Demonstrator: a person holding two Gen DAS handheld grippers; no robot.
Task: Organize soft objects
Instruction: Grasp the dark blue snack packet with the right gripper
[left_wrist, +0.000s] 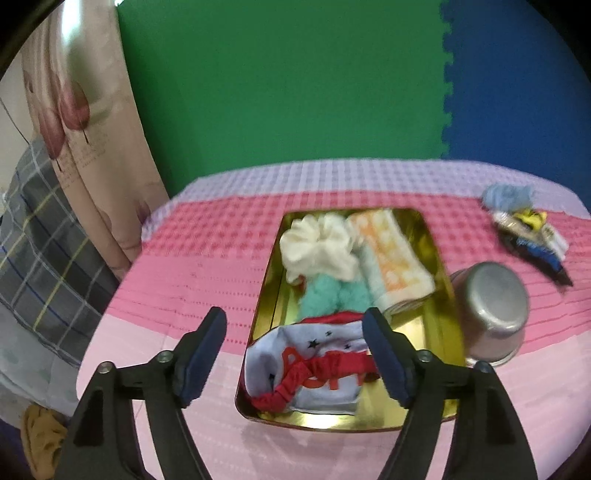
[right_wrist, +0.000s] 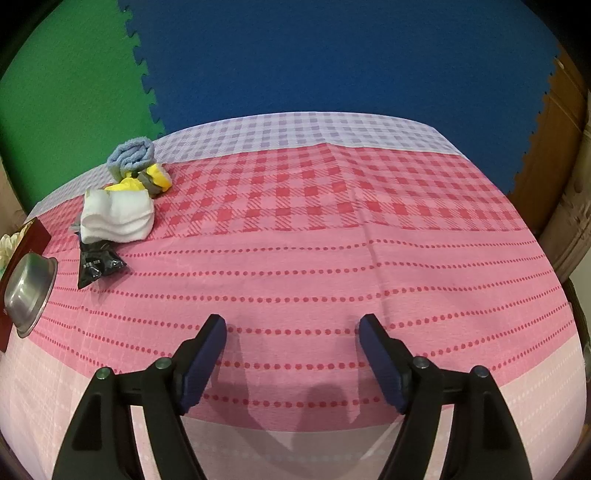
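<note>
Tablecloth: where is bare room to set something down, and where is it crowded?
Free: the tablecloth right of the white folded cloth, and left of the gold tray. Crowded: inside the tray, and the pile behind the steel bowl.

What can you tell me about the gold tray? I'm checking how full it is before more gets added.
The gold tray is a shallow rectangular tin with a shiny, mirror-like inside, lying flat on the pink checked tablecloth. It holds a cream cloth, an orange patterned towel, a teal fluffy piece and a pale blue garment with red trim. Bare floor shows along the right side and near edge. A steel bowl sits against its right rim.
</note>
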